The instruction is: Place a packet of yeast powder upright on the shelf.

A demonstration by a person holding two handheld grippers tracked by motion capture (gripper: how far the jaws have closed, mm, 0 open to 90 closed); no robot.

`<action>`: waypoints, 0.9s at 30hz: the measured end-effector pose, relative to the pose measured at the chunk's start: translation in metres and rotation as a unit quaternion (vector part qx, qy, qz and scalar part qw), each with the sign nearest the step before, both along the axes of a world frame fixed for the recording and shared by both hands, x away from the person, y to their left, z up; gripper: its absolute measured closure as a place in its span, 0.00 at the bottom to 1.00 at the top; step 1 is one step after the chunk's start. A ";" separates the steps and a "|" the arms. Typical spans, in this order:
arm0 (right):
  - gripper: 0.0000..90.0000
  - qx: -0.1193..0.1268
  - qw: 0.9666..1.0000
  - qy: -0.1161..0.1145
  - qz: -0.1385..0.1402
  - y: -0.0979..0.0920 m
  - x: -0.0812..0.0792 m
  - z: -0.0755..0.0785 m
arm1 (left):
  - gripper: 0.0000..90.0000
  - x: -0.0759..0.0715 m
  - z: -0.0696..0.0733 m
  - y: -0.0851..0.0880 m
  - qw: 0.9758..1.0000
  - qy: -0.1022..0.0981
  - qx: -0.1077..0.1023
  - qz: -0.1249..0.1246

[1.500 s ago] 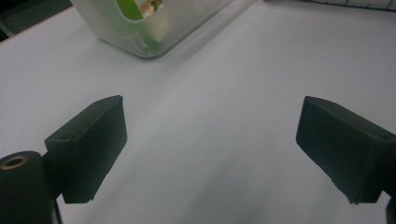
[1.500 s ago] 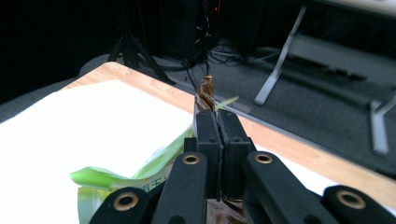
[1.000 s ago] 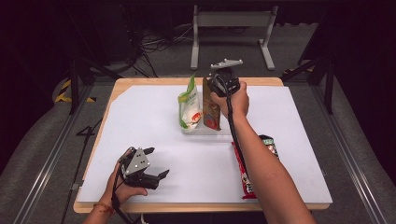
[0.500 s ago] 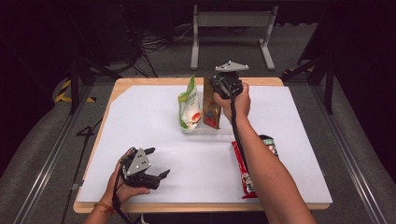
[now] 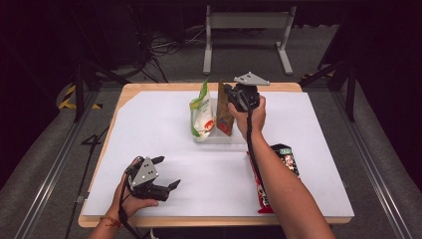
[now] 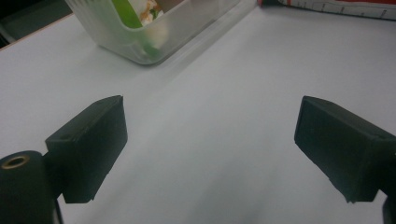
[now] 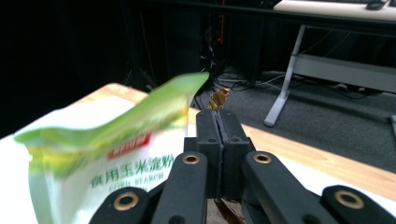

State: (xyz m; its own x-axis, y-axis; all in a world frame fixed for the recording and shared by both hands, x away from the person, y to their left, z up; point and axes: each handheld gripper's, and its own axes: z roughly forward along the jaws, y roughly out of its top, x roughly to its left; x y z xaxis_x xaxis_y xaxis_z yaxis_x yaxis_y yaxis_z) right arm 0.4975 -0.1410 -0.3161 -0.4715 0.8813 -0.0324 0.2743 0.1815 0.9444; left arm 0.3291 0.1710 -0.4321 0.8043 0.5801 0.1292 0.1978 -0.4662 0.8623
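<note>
— Where is the brown pouch (image 5: 225, 115)?
— It stands in the clear tray (image 5: 219, 138), beside the green bag (image 5: 201, 112). The right gripper (image 5: 230, 93) pinches its top edge, jaws closed.

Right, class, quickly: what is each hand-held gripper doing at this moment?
Left hand-held gripper: open, holding nothing, low over the table.
Right hand-held gripper: shut on the top edge of the brown pouch in the clear tray.
</note>
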 end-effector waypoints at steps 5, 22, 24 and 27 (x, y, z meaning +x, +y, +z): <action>0.98 -0.008 1.000 0.010 0.004 -0.003 -0.002 -0.009 | 0.11 0.000 0.000 0.000 1.000 -0.001 0.002 0.001; 0.96 -0.052 0.997 0.023 0.044 -0.010 -0.015 -0.006 | 0.11 0.001 0.001 0.000 1.000 0.000 0.001 0.005; 0.95 -0.062 0.997 0.022 0.046 -0.010 -0.015 -0.005 | 0.11 0.002 0.000 0.000 1.000 0.001 0.002 0.003; 0.95 -0.068 0.996 0.023 0.049 -0.011 -0.016 -0.004 | 0.11 0.003 0.000 0.000 1.000 0.001 0.003 0.002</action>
State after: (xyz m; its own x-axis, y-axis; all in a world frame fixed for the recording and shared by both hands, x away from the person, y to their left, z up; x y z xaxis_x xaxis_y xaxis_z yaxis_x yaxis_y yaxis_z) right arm 0.4817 -0.1517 -0.3202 -0.5594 0.8194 -0.1250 0.2921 0.3360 0.8954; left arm 0.3320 0.1710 -0.4320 0.8020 0.5829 0.1305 0.2022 -0.4705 0.8589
